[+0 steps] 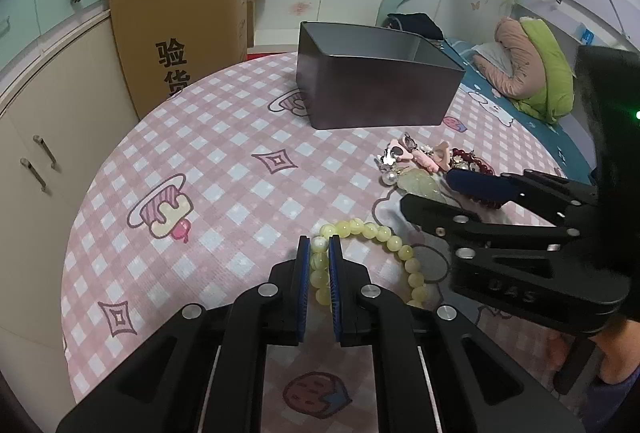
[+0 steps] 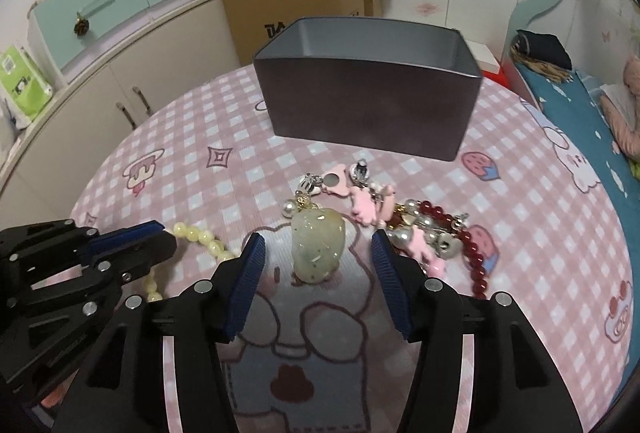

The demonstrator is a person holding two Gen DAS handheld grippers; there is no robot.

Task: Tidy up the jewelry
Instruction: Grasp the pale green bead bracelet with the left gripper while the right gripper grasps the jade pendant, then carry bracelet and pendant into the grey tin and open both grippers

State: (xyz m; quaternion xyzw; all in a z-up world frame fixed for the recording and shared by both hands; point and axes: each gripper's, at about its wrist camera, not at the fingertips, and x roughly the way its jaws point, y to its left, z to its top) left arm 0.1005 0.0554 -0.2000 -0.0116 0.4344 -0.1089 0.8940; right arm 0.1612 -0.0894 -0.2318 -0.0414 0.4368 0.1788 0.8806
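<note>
None of the jewelry sits in the grey box [image 2: 368, 101] yet, as far as you can see (its floor is hidden). Your left gripper [image 1: 319, 253] pinches the yellow bead bracelet [image 1: 384, 233] at six o'clock; your right gripper [image 2: 318, 253] gapes empty around the pale green pendant [image 2: 318, 247]. Pink and red pieces [image 2: 420, 229] wait at three o'clock.

Both wrist views look steeply down from close above the desk [image 1: 224, 137], sharing the grey tin [image 1: 376, 93] and each other's claw.
</note>
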